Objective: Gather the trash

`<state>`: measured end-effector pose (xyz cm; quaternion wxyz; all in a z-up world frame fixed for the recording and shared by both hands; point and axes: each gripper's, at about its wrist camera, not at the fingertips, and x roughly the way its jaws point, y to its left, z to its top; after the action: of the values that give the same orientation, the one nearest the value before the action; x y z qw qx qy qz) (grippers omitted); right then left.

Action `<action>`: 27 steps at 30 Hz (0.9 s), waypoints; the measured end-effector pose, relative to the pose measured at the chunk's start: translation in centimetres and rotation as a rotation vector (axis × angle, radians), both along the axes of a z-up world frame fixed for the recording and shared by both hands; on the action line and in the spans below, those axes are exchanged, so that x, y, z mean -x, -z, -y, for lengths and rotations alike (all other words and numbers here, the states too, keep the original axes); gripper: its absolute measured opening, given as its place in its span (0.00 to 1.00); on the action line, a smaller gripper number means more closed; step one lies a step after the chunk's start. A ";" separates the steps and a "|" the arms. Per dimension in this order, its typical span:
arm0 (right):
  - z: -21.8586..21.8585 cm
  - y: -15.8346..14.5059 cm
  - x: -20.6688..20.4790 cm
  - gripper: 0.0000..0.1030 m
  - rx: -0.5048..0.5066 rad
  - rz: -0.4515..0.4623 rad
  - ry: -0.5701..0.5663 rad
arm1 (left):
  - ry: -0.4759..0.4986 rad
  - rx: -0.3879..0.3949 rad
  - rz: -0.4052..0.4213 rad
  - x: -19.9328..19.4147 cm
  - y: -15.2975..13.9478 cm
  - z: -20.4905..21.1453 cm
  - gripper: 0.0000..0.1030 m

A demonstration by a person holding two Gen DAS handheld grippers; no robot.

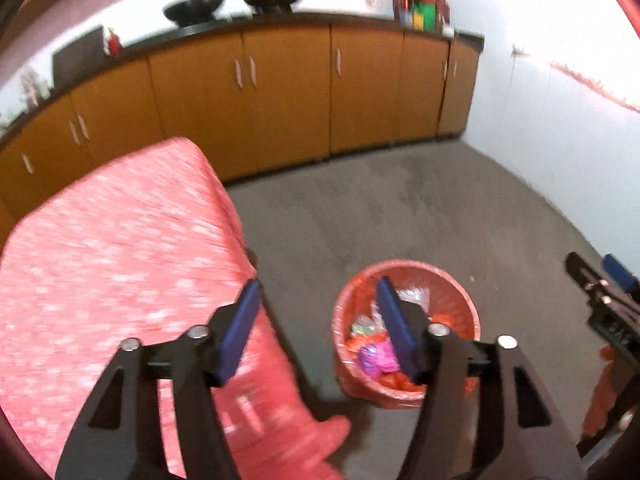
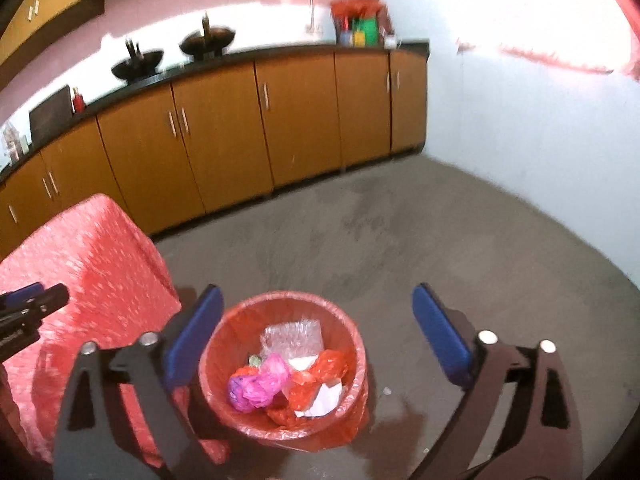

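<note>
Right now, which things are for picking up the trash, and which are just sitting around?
For the job:
- red bin
- pink bag and wrappers in it
- left gripper, open
- right gripper, open

Just there:
- red tablecloth
- cupboards
- black bowls

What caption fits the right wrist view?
Open right gripper above the red-lined round trash bin holding a pink crumpled bag, beside the red-clothed table.

The left gripper (image 1: 318, 326) hangs with blue fingers (image 1: 240, 330) apart and empty, just left of the lined red bin (image 1: 406, 326) holding crumpled wrappers (image 1: 376, 356).
</note>
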<state>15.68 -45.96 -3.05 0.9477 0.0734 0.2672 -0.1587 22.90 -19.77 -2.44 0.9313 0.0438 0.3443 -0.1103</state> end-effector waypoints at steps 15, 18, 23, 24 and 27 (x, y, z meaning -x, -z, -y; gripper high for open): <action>-10.4 -10.1 12.6 0.96 0.070 0.191 -0.065 | -0.176 0.043 0.283 14.7 -7.1 -11.6 0.98; -12.0 -10.8 13.8 0.96 0.081 0.202 -0.073 | -0.213 0.061 0.288 16.6 -7.3 -13.8 0.98; -14.8 -10.7 15.6 0.96 0.084 0.196 -0.114 | -0.257 0.051 0.296 19.1 -6.8 -15.6 0.98; -15.3 -10.5 15.8 0.96 0.088 0.189 -0.118 | -0.262 0.051 0.297 19.6 -6.7 -16.0 0.98; -17.5 -10.1 16.7 0.96 0.136 0.183 -0.115 | -0.279 0.060 0.294 20.7 -6.4 -16.9 0.98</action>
<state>-1.06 -28.50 7.01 0.9784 0.0075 0.1721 -0.1144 2.20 -2.84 3.97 0.9787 -0.0164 0.2039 0.0173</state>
